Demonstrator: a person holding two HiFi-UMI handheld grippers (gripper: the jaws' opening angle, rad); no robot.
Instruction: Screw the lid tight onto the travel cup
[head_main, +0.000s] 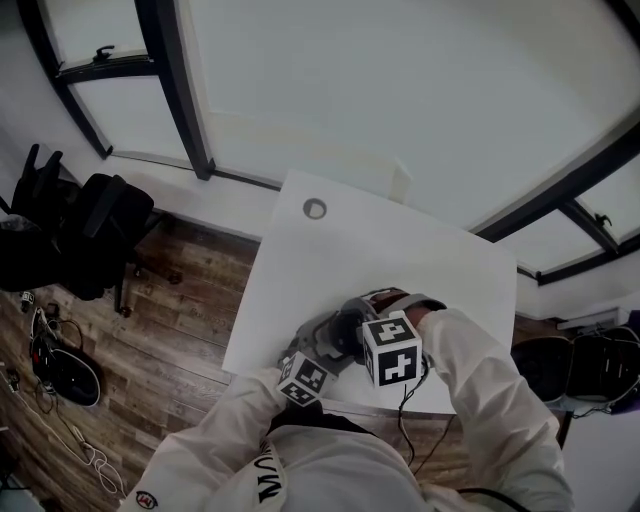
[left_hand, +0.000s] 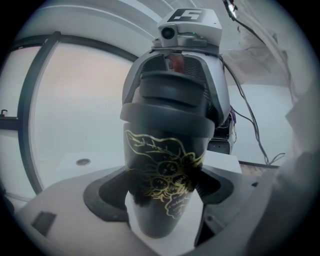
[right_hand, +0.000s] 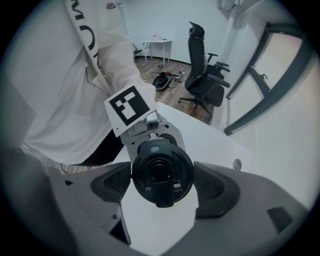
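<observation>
A dark travel cup (left_hand: 162, 170) with a gold drawing stands upright on the white table (head_main: 400, 250) near its front edge. My left gripper (left_hand: 161, 194) reaches in from the side, its dark pads (left_hand: 107, 197) pressed on the cup's lower body. The black lid (left_hand: 170, 100) sits on top of the cup. My right gripper (right_hand: 162, 184) points straight down over the lid (right_hand: 162, 172), with a pad (right_hand: 114, 182) against each side of its rim. In the head view both marker cubes and the person's white sleeves hide the cup.
A round cable hole (head_main: 315, 208) sits in the table's far part. A black office chair (head_main: 90, 225) stands on the wooden floor to the left, by the windows. A cable (left_hand: 250, 120) hangs from the right gripper.
</observation>
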